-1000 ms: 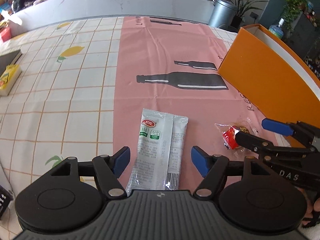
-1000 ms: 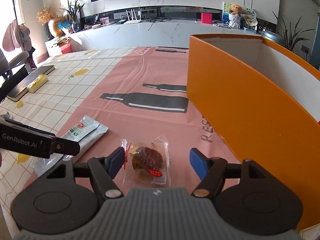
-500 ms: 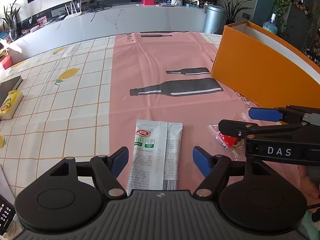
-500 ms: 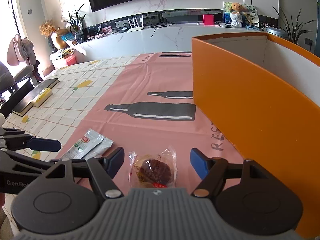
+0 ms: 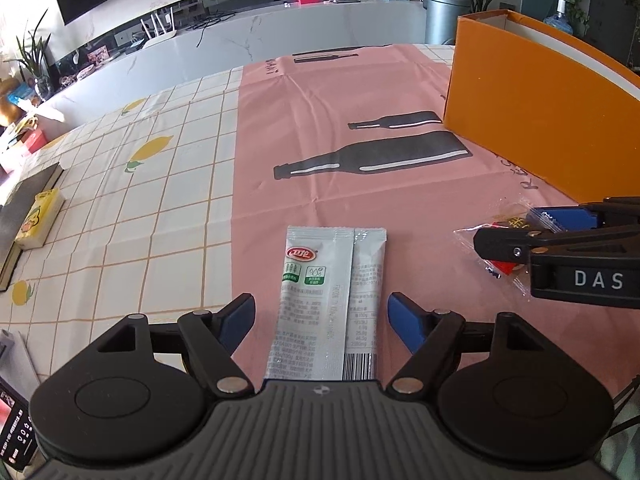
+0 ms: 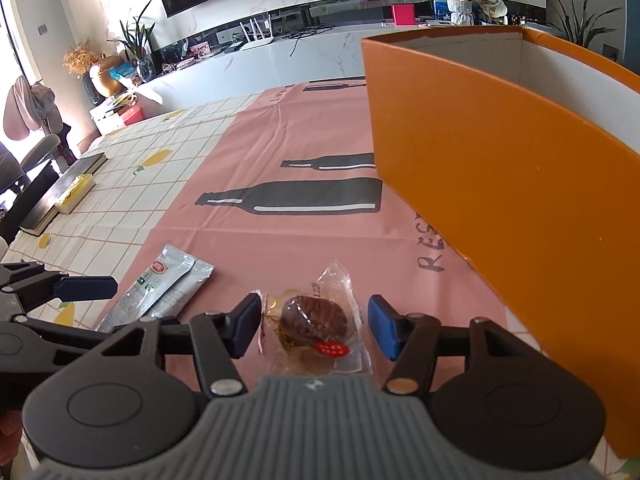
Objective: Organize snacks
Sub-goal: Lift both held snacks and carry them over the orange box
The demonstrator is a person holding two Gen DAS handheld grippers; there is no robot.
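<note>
A silver snack sachet (image 5: 324,300) lies flat on the pink cloth. My left gripper (image 5: 320,320) straddles its near end; the jaws are opening and the pads stand clear of the packet. A brown pastry in a clear wrapper (image 6: 312,320) lies between the fingers of my right gripper (image 6: 314,324). Those jaws are closing, and the pads sit just at the wrapper's edges without squeezing it. In the left wrist view the right gripper (image 5: 540,232) reaches in from the right over the pastry wrapper (image 5: 466,236). The sachet (image 6: 168,288) and the left gripper (image 6: 80,288) show at the left of the right wrist view.
A tall orange box (image 6: 500,180), open at the top, stands close on the right, also in the left wrist view (image 5: 540,120). A dark book (image 5: 24,204) and a yellow carton (image 5: 40,220) lie at the table's left edge. The checked cloth (image 5: 160,220) covers the left side.
The right gripper's fingers have drawn in around the pastry. The left gripper has edged nearer over the sachet, with its fingers slightly wider apart.
</note>
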